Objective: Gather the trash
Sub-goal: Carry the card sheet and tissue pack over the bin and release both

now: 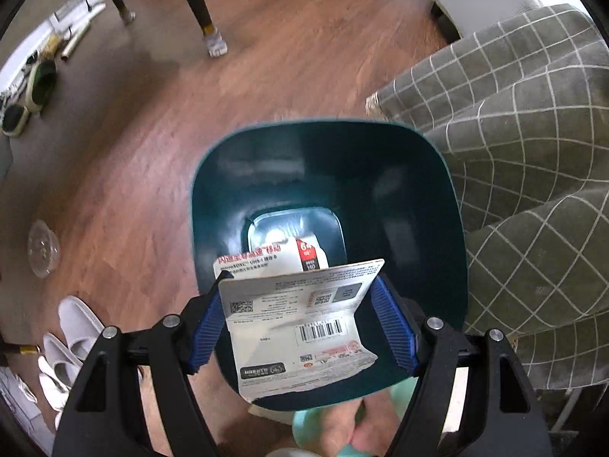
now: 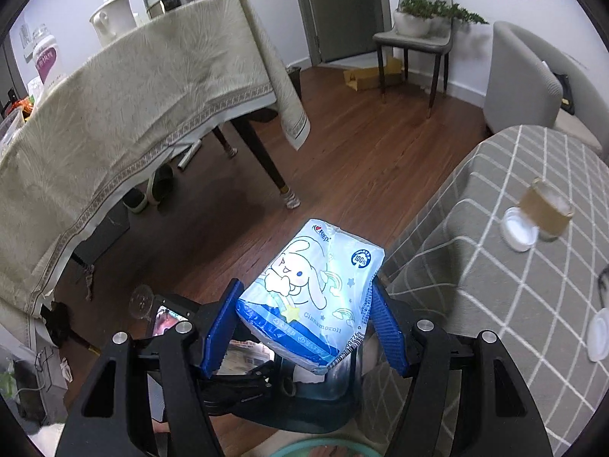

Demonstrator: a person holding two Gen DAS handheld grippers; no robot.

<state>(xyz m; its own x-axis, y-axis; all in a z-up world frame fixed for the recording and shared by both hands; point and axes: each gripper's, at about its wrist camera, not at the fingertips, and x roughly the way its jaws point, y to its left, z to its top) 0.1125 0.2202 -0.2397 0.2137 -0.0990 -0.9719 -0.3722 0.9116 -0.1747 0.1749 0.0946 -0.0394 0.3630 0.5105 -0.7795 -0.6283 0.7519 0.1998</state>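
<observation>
In the left wrist view my left gripper (image 1: 302,280) points down over the open mouth of a dark teal bin (image 1: 399,198). Its blue pads (image 1: 207,327) are shut on a bent white card package (image 1: 293,327) with barcodes. Beyond the package's far edge shows a red-and-white printed piece (image 1: 266,261); I cannot tell whether it belongs to the package or lies in the bin. My right gripper (image 2: 306,283) is shut on a blue-and-white tissue pack (image 2: 316,278) with a cartoon rabbit, held above the same bin (image 2: 304,407).
A low table under a grey checked cloth (image 1: 514,190) stands against the bin's right side, with a paper cup (image 2: 546,209) and a white lid (image 2: 519,234) on it. A clear plastic lid (image 1: 42,247) and white slippers (image 1: 72,335) lie left. A cloth-covered table (image 2: 133,114) stands beyond.
</observation>
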